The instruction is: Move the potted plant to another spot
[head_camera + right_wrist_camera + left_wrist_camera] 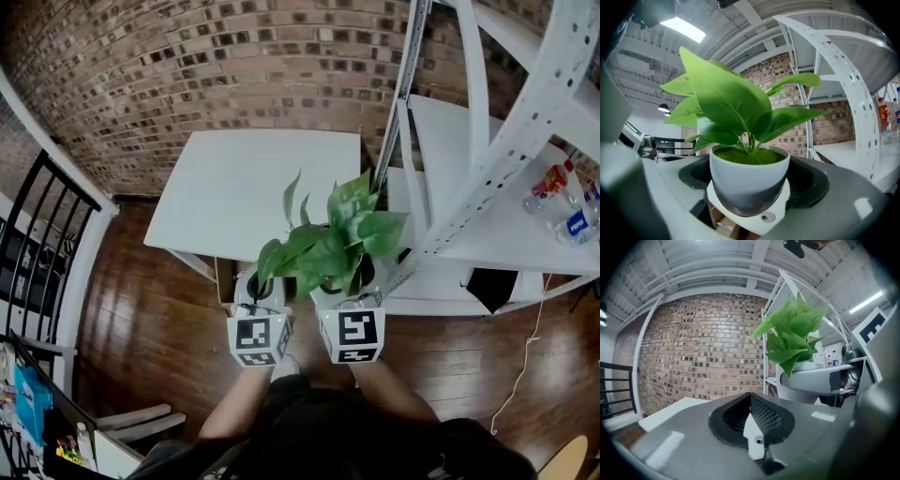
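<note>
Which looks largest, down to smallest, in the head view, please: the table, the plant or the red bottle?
1. table: largest.
2. plant: second, though it seems nearer the camera, which flatters it.
3. red bottle: smallest by far.

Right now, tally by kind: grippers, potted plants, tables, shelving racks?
Grippers: 2 (left gripper, empty; right gripper, holding the plant's pot)
Potted plant: 1
White table: 1
Shelving rack: 1
Total: 5
</note>
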`<state>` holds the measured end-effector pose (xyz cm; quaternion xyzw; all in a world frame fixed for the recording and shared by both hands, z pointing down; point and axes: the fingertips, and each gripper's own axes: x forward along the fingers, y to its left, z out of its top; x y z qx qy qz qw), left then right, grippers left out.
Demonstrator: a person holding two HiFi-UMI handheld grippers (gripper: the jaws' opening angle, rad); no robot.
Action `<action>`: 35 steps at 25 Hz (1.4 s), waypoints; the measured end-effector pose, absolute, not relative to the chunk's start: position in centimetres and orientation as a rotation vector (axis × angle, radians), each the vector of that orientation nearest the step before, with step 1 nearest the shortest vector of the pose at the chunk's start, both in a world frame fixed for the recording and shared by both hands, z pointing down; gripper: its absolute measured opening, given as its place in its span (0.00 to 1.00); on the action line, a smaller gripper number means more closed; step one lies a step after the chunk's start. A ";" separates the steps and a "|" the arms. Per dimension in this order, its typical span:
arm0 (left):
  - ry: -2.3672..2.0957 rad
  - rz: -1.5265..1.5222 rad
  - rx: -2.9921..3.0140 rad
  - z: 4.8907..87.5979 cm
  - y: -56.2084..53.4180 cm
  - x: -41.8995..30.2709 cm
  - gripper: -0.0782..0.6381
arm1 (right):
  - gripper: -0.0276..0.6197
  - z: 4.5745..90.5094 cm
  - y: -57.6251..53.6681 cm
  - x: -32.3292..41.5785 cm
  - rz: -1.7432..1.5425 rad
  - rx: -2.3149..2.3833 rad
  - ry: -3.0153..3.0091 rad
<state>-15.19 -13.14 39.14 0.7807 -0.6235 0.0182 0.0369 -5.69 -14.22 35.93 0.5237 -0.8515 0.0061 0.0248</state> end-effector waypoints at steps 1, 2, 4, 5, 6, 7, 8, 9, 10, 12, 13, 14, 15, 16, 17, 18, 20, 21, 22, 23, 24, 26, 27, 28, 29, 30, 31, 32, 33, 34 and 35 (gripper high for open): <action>-1.905 0.066 2.395 39.8 -13.7 -16.2 0.13 | 0.77 36.7 -14.9 -6.5 0.017 1.631 -2.622; -1.890 0.081 2.394 40.5 -14.3 -17.0 0.13 | 0.77 37.5 -15.7 -7.2 0.014 1.643 -2.611; -1.868 0.113 2.393 42.2 -15.5 -18.6 0.13 | 0.77 39.1 -17.1 -8.5 0.017 1.663 -2.599; -1.859 0.124 2.389 43.1 -16.0 -19.4 0.13 | 0.77 39.9 -17.8 -9.0 0.022 1.674 -2.593; -1.845 0.132 2.382 44.0 -16.5 -20.0 0.13 | 0.77 40.8 -18.6 -9.6 0.027 1.688 -2.583; -1.829 0.138 2.376 44.8 -17.1 -20.7 0.13 | 0.77 41.6 -19.4 -10.2 0.030 1.703 -2.571; -1.815 0.143 2.375 45.5 -17.6 -21.2 0.13 | 0.77 42.4 -20.2 -10.7 0.033 1.716 -2.558; -1.804 0.145 2.379 46.1 -18.3 -21.7 0.13 | 0.77 43.2 -21.0 -11.2 0.035 1.727 -2.543; -1.797 0.142 2.388 46.8 -18.8 -22.1 0.13 | 0.78 44.1 -21.7 -11.6 0.035 1.736 -2.525; -1.781 0.129 2.406 47.9 -19.9 -23.0 0.13 | 0.78 45.9 -22.8 -12.3 0.028 1.747 -2.487; -1.775 0.115 2.414 48.4 -20.3 -23.5 0.13 | 0.78 46.8 -23.2 -12.6 0.023 1.751 -2.473; -1.770 0.103 2.421 48.9 -20.8 -24.0 0.13 | 0.78 47.7 -23.6 -12.9 0.018 1.755 -2.460; -1.767 0.099 2.423 49.5 -21.2 -24.4 0.13 | 0.78 48.7 -23.9 -13.2 0.015 1.758 -2.447; -1.764 0.103 2.421 50.3 -21.5 -24.8 0.13 | 0.78 49.7 -24.2 -13.4 0.015 1.761 -2.433; -1.763 0.113 2.415 51.1 -21.9 -25.1 0.13 | 0.77 50.9 -24.5 -13.4 0.019 1.762 -2.418; -1.765 0.124 2.406 52.0 -22.3 -25.4 0.13 | 0.77 52.1 -24.9 -13.4 0.023 1.761 -2.400; -1.775 0.144 2.383 53.6 -23.0 -26.0 0.13 | 0.78 54.6 -25.7 -13.5 0.014 1.754 -2.360; -1.780 0.149 2.370 54.2 -23.3 -26.3 0.13 | 0.78 55.7 -26.1 -13.6 -0.001 1.744 -2.342; -1.782 0.150 2.361 54.8 -23.4 -26.6 0.13 | 0.78 56.7 -26.5 -13.7 -0.020 1.733 -2.326; -1.784 0.148 2.354 55.2 -23.5 -26.8 0.13 | 0.78 57.6 -26.8 -13.8 -0.033 1.724 -2.314; -1.784 0.147 2.350 55.5 -23.6 -27.0 0.13 | 0.78 58.4 -27.2 -13.8 -0.030 1.721 -2.308; -1.783 0.144 2.347 55.6 -23.9 -27.2 0.13 | 0.78 59.8 -27.8 -13.8 0.005 1.730 -2.299; -1.783 0.145 2.347 55.8 -24.0 -27.3 0.13 | 0.78 60.3 -28.0 -13.8 0.021 1.736 -2.290; -1.782 0.148 2.350 56.1 -24.1 -27.4 0.13 | 0.78 60.8 -28.2 -13.9 0.033 1.739 -2.278; -1.782 0.151 2.352 56.3 -24.1 -27.5 0.13 | 0.78 61.2 -28.3 -14.0 0.043 1.741 -2.266; -1.783 0.151 2.354 56.4 -24.2 -27.6 0.13 | 0.78 61.6 -28.4 -14.1 0.051 1.741 -2.255; -1.783 0.150 2.353 56.4 -24.2 -27.6 0.13 | 0.78 62.1 -28.4 -14.1 0.060 1.741 -2.247; -1.783 0.148 2.354 56.3 -24.3 -27.6 0.13 | 0.78 62.5 -28.4 -14.1 0.071 1.741 -2.243; -1.781 0.146 2.356 56.1 -24.3 -27.5 0.13 | 0.78 62.8 -28.4 -14.1 0.083 1.742 -2.242; -1.778 0.142 2.360 56.0 -24.4 -27.4 0.13 | 0.78 63.1 -28.4 -14.1 0.095 1.743 -2.244; -1.774 0.139 2.366 55.8 -24.5 -27.4 0.13 | 0.78 63.3 -28.5 -14.1 0.105 1.741 -2.246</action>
